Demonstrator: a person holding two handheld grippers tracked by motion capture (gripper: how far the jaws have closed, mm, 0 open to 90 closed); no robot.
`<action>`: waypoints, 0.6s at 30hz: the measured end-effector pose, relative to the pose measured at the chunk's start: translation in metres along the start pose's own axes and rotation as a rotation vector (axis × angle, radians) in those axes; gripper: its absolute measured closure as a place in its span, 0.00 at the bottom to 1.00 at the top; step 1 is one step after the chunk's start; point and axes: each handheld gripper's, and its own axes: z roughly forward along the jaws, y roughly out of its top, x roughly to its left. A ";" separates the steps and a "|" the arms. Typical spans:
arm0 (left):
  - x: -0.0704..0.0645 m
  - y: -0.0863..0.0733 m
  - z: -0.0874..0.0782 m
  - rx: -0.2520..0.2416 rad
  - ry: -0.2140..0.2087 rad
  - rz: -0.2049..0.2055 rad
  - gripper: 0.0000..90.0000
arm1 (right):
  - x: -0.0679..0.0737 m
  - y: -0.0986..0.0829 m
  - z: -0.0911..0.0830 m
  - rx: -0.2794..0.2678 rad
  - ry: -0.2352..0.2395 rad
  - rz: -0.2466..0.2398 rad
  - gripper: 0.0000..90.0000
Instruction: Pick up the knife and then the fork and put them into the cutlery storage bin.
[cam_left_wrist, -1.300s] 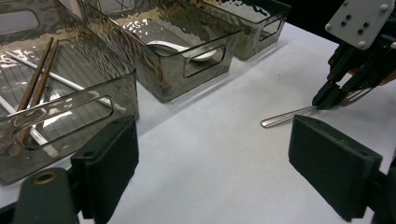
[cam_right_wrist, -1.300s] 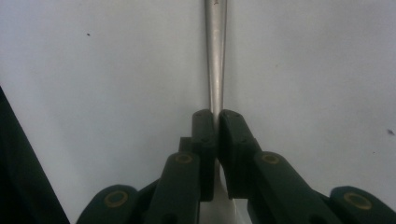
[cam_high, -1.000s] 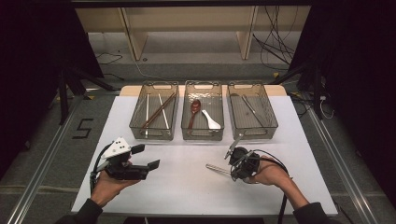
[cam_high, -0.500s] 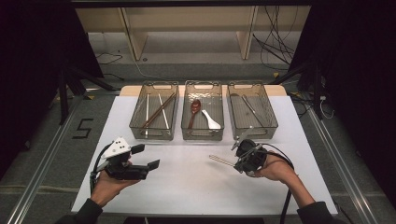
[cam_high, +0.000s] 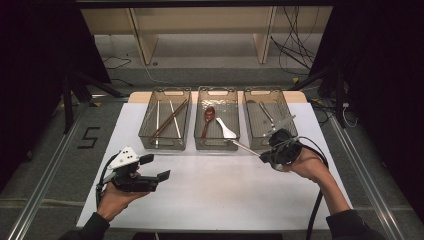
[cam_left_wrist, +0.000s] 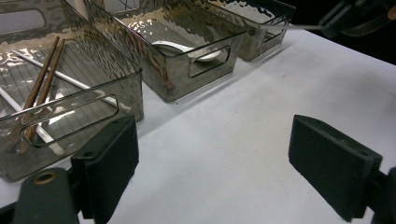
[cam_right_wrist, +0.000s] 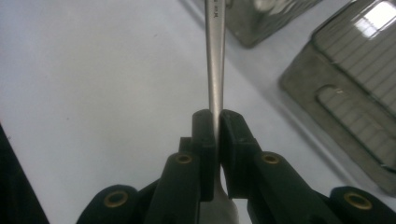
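High view is showing the right hand-held gripper (cam_high: 272, 156) hovering over the white table (cam_high: 215, 200), just in front of the right-hand bin (cam_high: 251, 120) of three clear bins standing in a row. It is clenching a slim metal utensil (cam_high: 245, 147) by one end; the free end is pointing toward the middle bin (cam_high: 200, 120) and reaching that bin's near right corner. Which kind of utensil it is cannot be told, since its head is lying hidden behind the jaws. Right gripper view is showing the two black jaws pressing together on the flat silver handle (cam_right_wrist: 215, 70), which is running straight up from between them.

Inside the middle bin a brown spoon (cam_high: 207, 119) and a white spoon (cam_high: 225, 128) are lying side by side. Left of the middle bin, the left-hand bin (cam_high: 148, 120) is holding brown chopsticks (cam_high: 170, 119) and pale sticks. Metal cutlery (cam_high: 266, 113) is lying in the right-hand bin.

The left hand-held gripper (cam_high: 152, 167) is resting in the person's hand well in front of the left-hand bin, released, its jaws standing wide apart with nothing between them, as the left gripper view is confirming.
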 end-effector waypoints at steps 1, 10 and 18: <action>0.000 0.000 0.000 0.000 0.001 0.000 0.18 | -0.003 0.001 -0.003 -0.010 -0.004 0.007 0.95; 0.000 0.000 -0.001 -0.009 0.004 -0.004 0.17 | -0.039 0.016 -0.023 -0.099 -0.068 0.099 0.95; 0.000 0.000 -0.001 -0.011 0.004 -0.003 0.17 | -0.068 0.034 -0.024 -0.115 -0.125 0.172 0.95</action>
